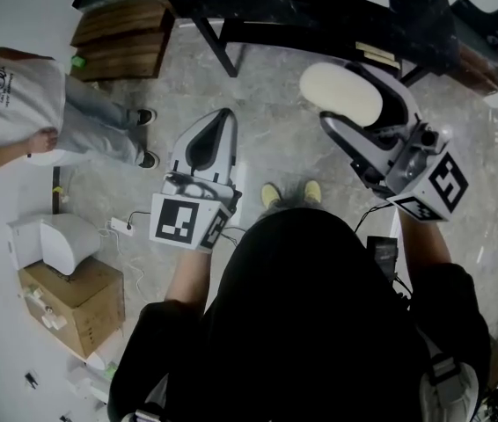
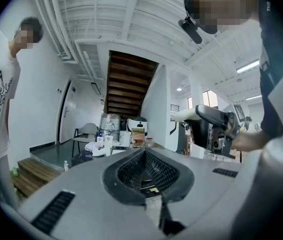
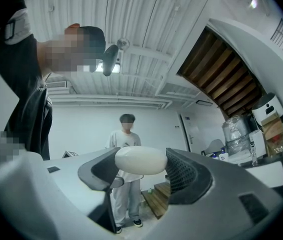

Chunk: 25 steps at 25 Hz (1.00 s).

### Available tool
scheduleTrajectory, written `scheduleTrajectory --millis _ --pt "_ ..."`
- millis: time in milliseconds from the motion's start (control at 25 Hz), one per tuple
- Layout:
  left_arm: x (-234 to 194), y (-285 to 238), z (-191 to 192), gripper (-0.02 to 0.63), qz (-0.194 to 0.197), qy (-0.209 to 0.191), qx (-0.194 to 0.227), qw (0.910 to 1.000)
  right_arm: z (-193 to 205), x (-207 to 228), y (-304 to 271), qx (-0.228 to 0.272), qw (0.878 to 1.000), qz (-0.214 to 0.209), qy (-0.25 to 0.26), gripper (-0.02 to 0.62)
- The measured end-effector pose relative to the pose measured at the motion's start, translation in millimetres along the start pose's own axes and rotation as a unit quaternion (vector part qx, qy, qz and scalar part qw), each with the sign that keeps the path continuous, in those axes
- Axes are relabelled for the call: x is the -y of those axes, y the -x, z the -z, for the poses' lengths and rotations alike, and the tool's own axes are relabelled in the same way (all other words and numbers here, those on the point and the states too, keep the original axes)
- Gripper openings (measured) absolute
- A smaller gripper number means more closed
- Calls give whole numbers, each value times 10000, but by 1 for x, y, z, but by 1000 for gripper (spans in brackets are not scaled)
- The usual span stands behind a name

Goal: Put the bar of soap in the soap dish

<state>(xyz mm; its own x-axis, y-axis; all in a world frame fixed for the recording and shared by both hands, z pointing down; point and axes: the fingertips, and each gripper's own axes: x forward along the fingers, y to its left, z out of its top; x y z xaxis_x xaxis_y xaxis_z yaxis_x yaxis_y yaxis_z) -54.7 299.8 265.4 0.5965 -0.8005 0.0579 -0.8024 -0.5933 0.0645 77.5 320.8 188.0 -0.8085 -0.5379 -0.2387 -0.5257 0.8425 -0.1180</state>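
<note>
Holding the soap up at one o'clock in the head view, our right tool clamps it between widely spread jaws. Our left tool, at nine o'clock, is closed on nothing. We judge the pickup done; carrying and setting down remain. We see no dish in any view; a dark counter lies at twelve o'clock, beyond both tools.

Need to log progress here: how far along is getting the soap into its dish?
Done: the bar of soap is picked up, clamped in the right hand-held gripper. In hand: it is held above the floor. Left: setting it in the soap dish, which no view shows. The left hand-held gripper is shut, empty.
</note>
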Motion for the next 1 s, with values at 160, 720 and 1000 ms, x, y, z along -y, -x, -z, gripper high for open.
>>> scheduleTrajectory --millis 160,720,1000 --pt "-11 10 3 3 16 50 -43 10000 4 -8 -12 -27 10000 2 25 281" --pt "-55 37 5 3 -55 71 47 9999 19 -31 -58 -35 10000 -5 -75 281" --pt "-63 21 8 3 -54 64 -33 10000 24 -10 -66 -52 9999 -89 0 281"
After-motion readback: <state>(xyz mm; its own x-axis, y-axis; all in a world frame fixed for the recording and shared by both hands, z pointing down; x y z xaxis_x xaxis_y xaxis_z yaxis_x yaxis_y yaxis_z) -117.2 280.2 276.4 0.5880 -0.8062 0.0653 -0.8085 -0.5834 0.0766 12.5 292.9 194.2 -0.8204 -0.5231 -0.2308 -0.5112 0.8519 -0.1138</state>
